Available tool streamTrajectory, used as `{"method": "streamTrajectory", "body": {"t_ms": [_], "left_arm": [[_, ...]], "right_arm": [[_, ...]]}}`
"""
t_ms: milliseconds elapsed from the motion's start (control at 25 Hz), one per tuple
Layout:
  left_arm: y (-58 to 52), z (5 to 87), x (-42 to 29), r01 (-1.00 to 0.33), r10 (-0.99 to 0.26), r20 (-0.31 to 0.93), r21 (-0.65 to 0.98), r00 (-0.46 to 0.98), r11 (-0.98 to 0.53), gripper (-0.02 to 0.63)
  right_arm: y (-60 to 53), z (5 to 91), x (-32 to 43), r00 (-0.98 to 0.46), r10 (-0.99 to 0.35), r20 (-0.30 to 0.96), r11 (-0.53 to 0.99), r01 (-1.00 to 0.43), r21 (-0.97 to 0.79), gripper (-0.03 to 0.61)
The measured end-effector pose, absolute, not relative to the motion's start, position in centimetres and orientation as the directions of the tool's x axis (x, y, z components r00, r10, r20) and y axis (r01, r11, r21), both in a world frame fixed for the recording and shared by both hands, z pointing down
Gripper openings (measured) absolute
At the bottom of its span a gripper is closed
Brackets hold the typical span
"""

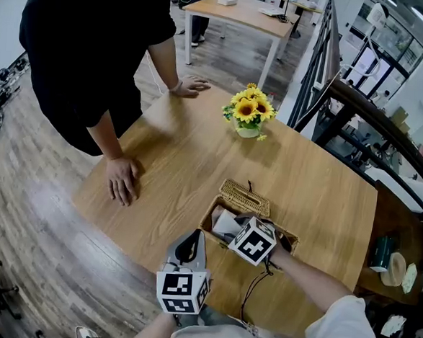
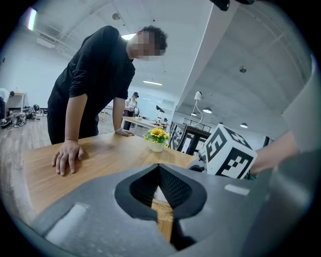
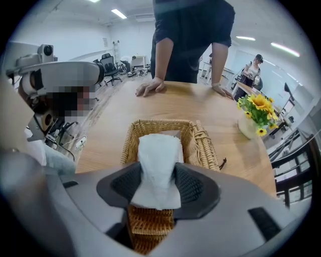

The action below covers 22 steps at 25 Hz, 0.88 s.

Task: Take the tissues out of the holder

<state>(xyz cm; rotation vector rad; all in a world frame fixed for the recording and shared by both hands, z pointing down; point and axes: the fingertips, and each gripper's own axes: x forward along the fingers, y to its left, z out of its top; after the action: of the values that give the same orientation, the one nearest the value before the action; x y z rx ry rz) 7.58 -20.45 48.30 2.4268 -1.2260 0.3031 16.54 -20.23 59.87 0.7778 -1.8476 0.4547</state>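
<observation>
A white tissue (image 3: 159, 160) standing out of the wicker holder (image 3: 203, 143), set on the table (image 1: 197, 164) at six o'clock from the sunflower pot (image 1: 248, 115) in the head view, is pinched by the jaws of the right gripper (image 3: 157, 183), while the holder's eight-o'clock corner is clamped between the jaws of the left gripper (image 2: 159, 193).

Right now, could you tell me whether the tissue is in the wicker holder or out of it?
Partly out: the tissue rises from the holder, pinched between the fingers of the right gripper, with its far end inside.
</observation>
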Motion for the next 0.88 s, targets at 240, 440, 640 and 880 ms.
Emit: {"method": "streamTrajectory", "body": {"t_ms": [240, 440, 640, 880], "left_arm": [[-20.6, 47.4, 7.4, -0.804, -0.725, 0.348, 0.244, 0.594, -0.542, -0.003], [-20.4, 46.5, 7.4, -0.801, -0.727, 0.338, 0.232, 0.598, -0.552, -0.002], [-19.9, 45.7, 7.7, -0.794, -0.725, 0.324, 0.224, 0.608, -0.565, -0.003], [-19.1, 44.9, 7.6, -0.787, -0.723, 0.312, 0.217, 0.617, -0.577, -0.002]], "right_arm": [[-20.5, 58.3, 16.9, -0.248, -0.338, 0.908, 0.701, -0.710, 0.067, 0.222], [-20.5, 56.8, 17.1, -0.243, -0.363, 0.900, 0.690, -0.719, 0.084, 0.222], [-20.4, 55.5, 17.3, -0.235, -0.390, 0.890, 0.679, -0.727, 0.105, 0.222], [-20.2, 53.6, 17.2, -0.229, -0.421, 0.878, 0.669, -0.732, 0.130, 0.222]]}}
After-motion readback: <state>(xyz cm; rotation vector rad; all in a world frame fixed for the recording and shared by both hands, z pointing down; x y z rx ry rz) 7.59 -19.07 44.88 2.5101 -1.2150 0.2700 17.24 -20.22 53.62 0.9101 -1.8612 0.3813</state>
